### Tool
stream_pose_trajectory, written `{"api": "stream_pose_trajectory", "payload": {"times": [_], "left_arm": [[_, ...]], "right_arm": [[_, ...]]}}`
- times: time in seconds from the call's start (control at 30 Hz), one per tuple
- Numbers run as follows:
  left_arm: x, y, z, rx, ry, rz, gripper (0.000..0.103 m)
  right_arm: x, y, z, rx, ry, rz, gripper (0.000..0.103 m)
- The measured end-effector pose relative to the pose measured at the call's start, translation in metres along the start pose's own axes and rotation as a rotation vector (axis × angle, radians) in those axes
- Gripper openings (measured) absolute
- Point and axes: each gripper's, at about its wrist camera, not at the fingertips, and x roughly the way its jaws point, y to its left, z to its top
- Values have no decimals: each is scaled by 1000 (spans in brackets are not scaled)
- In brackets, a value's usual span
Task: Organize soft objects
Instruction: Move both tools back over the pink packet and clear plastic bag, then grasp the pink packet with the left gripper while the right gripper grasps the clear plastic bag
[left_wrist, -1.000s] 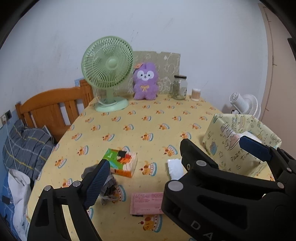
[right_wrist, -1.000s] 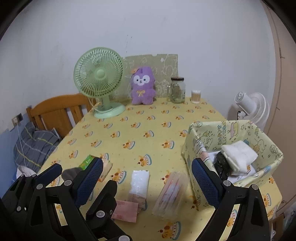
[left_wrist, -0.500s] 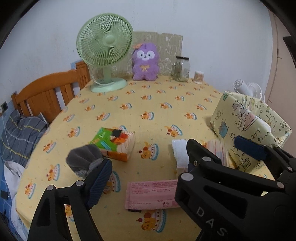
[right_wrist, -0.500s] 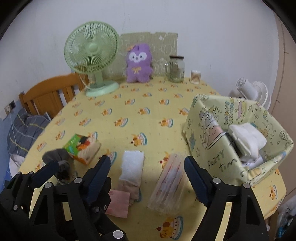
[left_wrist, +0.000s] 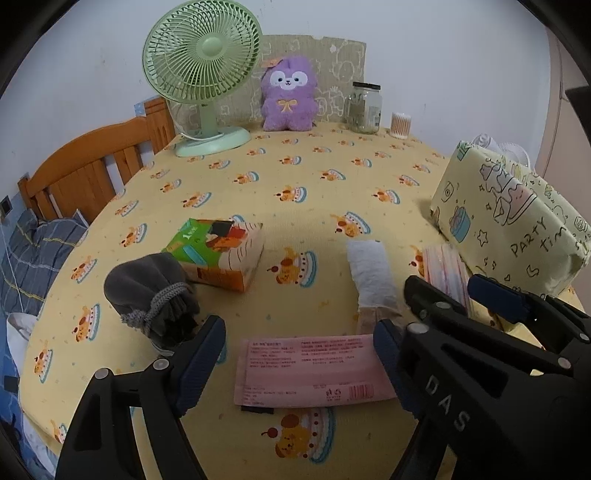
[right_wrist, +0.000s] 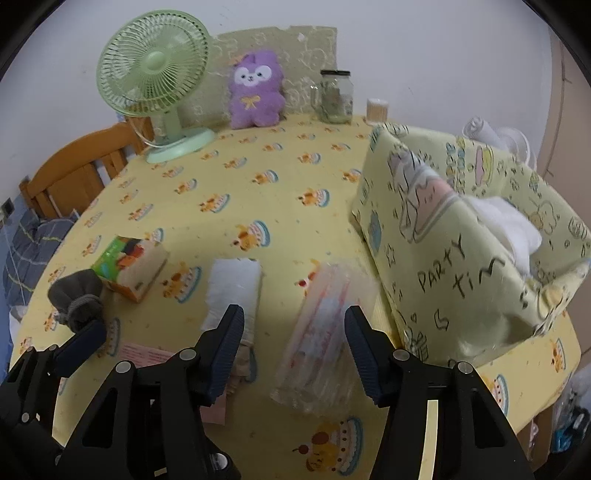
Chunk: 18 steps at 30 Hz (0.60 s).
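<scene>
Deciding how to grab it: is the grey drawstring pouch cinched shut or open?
Shut. The grey pouch lies on its side beside the tissue box, its neck gathered tight under the knotted cord.

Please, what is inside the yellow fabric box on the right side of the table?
Inside the fabric box a white folded cloth shows above the near wall. That wall hides everything lower, so I cannot tell what else is inside.

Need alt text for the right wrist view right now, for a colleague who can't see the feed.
The open right gripper hovers over a clear packet on the yellow tablecloth, beside a fabric storage box holding white cloth. A folded white cloth, tissue pack and grey pouch lie to the left.
</scene>
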Motion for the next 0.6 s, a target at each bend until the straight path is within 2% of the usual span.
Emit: {"api": "stream_pose_trajectory", "payload": {"times": [0.07, 0.17, 0.27, 0.4, 0.47, 0.5, 0.6], "left_arm": [[1, 0, 0, 0, 5, -7, 84], [3, -3, -1, 9, 12, -18, 85], [2, -2, -1, 5, 11, -15, 84], [1, -1, 1, -3, 7, -31, 84], [0, -1, 3, -7, 5, -49, 84], [-1, -2, 4, -8, 2, -58, 84], [-2, -6, 7, 1, -5, -73, 84]], "right_arm": [[2, -1, -1, 2, 5, -6, 51], [3, 1, -1, -9, 13, 13, 37], [2, 4, -1, -23, 12, 14, 15], [0, 4, 1, -31, 1, 26, 14], [-2, 4, 2, -33, -6, 28, 13], [-3, 3, 3, -33, -10, 31, 8], [-7, 1, 5, -31, -19, 26, 8]]}}
